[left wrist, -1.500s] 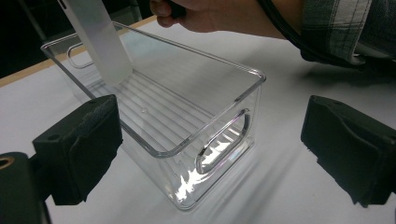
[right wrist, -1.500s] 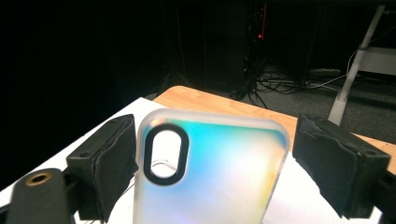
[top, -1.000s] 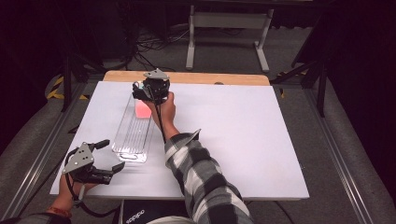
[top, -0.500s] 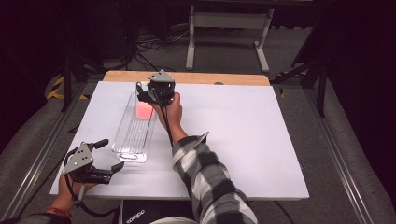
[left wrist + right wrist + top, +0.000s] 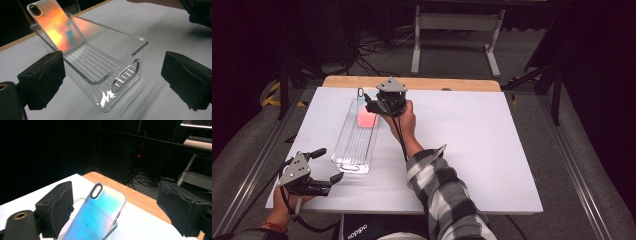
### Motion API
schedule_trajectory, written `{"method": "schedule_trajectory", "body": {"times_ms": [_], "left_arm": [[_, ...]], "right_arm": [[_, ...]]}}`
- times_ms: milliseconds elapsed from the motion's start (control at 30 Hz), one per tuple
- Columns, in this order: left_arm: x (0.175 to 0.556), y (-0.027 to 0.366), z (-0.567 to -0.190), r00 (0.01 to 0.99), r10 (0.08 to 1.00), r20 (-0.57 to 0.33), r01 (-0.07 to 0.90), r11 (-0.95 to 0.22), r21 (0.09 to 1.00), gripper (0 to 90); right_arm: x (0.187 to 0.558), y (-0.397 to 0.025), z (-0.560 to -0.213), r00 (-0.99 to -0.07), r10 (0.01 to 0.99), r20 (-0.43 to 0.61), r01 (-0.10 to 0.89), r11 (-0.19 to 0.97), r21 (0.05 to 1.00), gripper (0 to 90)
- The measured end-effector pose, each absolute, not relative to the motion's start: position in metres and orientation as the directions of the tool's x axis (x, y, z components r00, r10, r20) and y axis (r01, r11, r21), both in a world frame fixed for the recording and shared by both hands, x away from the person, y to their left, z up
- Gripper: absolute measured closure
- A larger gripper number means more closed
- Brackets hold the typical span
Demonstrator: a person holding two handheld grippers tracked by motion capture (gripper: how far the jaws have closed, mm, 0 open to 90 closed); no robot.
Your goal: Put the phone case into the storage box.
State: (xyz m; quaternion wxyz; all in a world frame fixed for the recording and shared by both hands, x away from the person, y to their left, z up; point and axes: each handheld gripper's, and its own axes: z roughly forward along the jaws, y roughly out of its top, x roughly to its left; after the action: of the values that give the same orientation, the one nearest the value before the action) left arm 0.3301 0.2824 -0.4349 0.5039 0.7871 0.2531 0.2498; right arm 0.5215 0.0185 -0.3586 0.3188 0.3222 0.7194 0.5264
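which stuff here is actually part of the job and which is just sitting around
Part of the job:
- phone case, leaning in the far end of the bin
- clear plastic bin
- right gripper, open, jaws either side of the case
- left gripper, open, facing the bin's near end

Just around:
- white table sheet
- wooden board edge
- metal stand and floor cables
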Motion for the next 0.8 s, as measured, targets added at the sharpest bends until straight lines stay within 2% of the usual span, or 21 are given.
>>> {"method": "schedule_trajectory", "body": {"times_ms": [333,500,800], "left_arm": [[0.329,0.284,-0.434,0.742,0.654,0.146,0.135,-0.36,0.923,5.6],[0.33,0.284,-0.434,0.742,0.653,0.152,0.134,-0.367,0.92,5.5],[0.329,0.284,-0.434,0.734,0.661,0.156,0.135,-0.367,0.92,5.4]], "right_arm": [[0.506,0.007,-0.352,-0.591,0.788,-0.169,0.087,0.271,0.959,14.7],[0.497,-0.004,-0.348,-0.598,0.782,-0.175,0.073,0.27,0.96,16.7],[0.49,-0.019,-0.346,-0.6,0.779,-0.181,0.063,0.271,0.96,15.1]]}}
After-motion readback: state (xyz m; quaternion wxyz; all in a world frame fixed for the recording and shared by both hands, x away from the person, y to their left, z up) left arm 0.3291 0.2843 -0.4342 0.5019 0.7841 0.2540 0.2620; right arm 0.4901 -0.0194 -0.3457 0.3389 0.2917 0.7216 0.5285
